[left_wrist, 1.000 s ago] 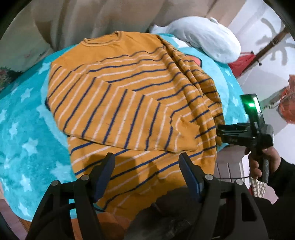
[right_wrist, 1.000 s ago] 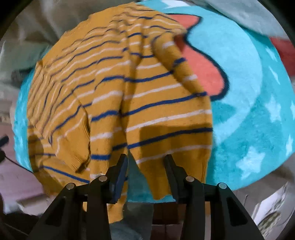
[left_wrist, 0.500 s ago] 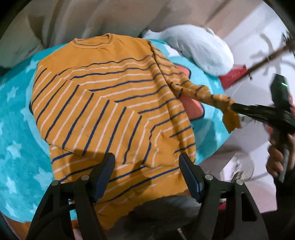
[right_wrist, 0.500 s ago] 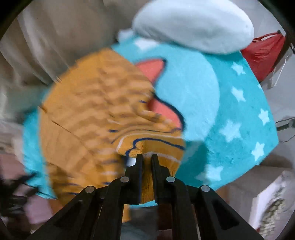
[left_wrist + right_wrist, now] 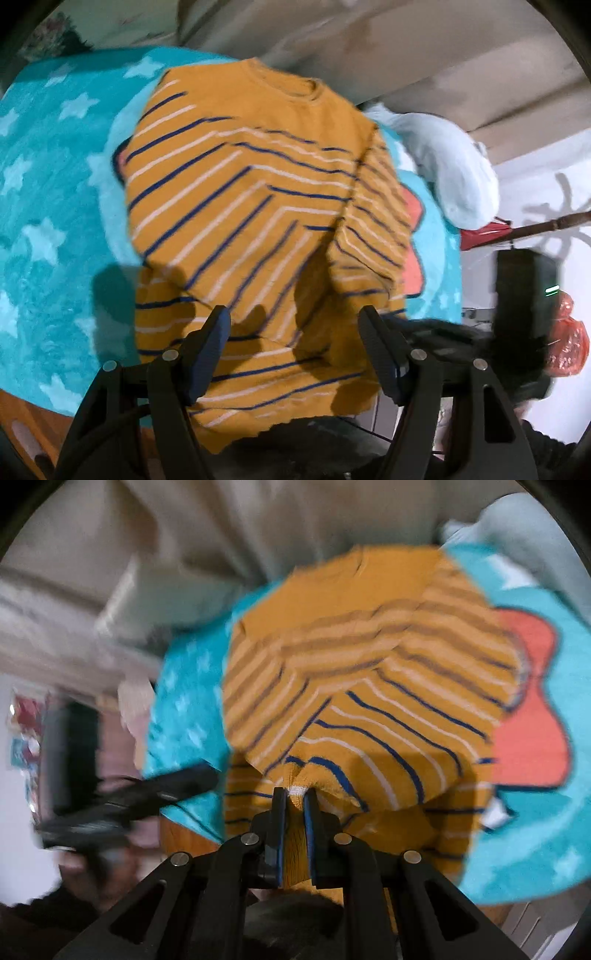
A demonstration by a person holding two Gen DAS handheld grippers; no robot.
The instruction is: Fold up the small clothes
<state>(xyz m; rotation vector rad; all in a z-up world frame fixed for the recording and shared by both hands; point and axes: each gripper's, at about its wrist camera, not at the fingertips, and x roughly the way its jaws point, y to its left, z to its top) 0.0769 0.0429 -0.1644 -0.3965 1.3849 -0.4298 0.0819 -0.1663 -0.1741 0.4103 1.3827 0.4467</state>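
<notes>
Two sleeves of the mustard striped sweater (image 5: 236, 206) are folded across its chest as it lies on the teal star blanket (image 5: 48, 206). My right gripper (image 5: 294, 794) pinches a sleeve cuff (image 5: 295, 845) between nearly closed jaws, which are easing apart slightly. My left gripper (image 5: 293, 325) hovers over the hem, jaws spread, holding nothing. A white pillow (image 5: 450, 166) lies beyond.

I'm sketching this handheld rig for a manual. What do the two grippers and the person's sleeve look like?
Both the left gripper and the right gripper are black plastic frames with triangular cut-outs, silver pivot screws and dark blue finger pads. The right one carries a black box with a green light. The sleeve is black.
</notes>
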